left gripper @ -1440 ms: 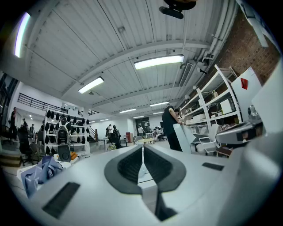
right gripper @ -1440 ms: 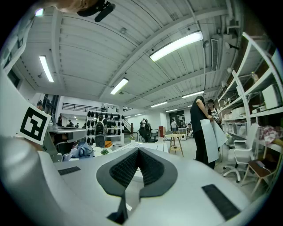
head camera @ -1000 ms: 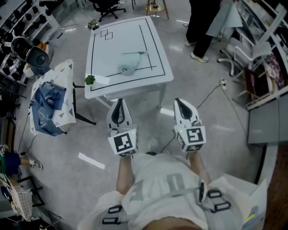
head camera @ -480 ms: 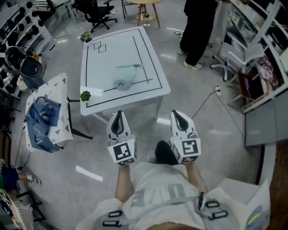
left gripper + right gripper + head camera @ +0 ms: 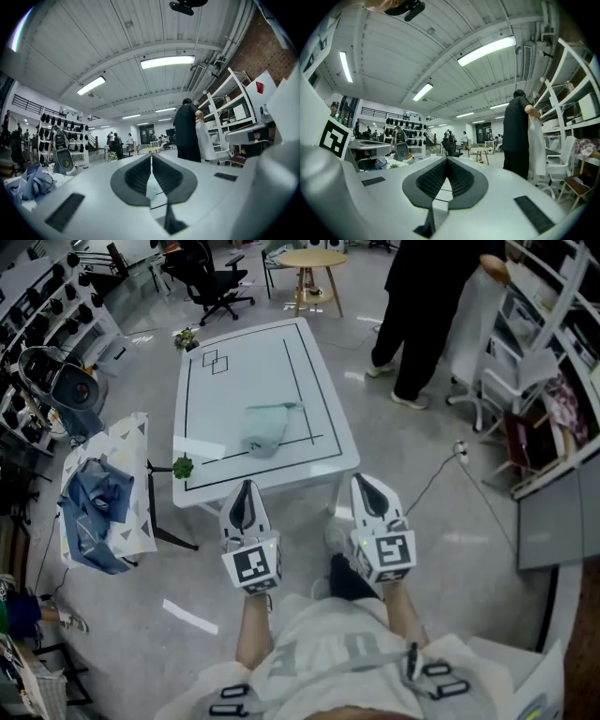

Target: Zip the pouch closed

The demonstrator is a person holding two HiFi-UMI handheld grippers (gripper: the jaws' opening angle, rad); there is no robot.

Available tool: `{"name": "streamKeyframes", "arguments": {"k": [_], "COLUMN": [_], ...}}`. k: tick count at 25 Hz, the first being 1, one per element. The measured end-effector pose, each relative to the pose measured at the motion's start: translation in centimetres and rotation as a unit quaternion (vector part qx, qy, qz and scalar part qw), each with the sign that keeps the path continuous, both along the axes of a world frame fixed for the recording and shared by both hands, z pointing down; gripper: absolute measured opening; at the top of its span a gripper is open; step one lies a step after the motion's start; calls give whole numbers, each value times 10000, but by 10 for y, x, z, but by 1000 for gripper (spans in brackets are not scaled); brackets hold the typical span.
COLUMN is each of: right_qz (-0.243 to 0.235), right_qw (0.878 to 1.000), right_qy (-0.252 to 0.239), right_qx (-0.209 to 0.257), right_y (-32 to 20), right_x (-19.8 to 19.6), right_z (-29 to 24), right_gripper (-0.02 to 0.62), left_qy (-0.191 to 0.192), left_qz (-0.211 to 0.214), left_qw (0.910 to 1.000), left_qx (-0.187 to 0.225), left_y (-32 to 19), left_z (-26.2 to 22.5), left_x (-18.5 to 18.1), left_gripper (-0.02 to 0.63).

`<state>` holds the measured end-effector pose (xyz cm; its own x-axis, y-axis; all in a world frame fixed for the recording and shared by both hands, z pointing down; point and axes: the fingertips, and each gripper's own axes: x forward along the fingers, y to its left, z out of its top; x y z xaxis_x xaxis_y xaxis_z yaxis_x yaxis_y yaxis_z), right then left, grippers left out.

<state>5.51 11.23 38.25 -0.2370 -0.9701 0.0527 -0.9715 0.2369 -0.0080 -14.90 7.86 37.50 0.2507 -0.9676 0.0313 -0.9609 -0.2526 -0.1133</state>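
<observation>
Left claw (image 5: 246, 487) and right claw (image 5: 364, 482) are pressed together, empty; spread them before reaching the pouch (image 5: 264, 427) on the desk (image 5: 244, 371).

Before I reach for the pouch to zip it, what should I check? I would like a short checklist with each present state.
1. Pouch lies on the table: ok.
2. Left gripper empty: ok, jaws together on nothing.
3. Right gripper empty: ok, likewise.
4. Grippers near the pouch: not ok, both well short of it.
5. How far it is zipped: cannot tell, too small.
</observation>
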Motion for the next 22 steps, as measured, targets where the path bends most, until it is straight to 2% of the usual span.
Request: {"name": "streamKeyframes", "arguments": {"k": [7, 12, 22], "right_qz": [-280, -313, -510], "right_qw": [9995, 9995, 9981], "right_qy": [-15, -74, -42], "right_qx": [114, 58, -344], "right_y": [-63, -113, -218], "right_x": [8, 23, 41], "right_z": [-7, 3, 18], "right_gripper": [6, 8, 8], "left_qy": [-98, -123, -186], "left_qz": [-92, -52, -201], "left_qw": [9999, 9999, 9992], "left_qx": [-57, 31, -295], "left_y": [-47, -87, -194], "left_z": [-3, -6, 11], "left_x": [18, 41, 69], "left_gripper": [13, 13, 12]}}
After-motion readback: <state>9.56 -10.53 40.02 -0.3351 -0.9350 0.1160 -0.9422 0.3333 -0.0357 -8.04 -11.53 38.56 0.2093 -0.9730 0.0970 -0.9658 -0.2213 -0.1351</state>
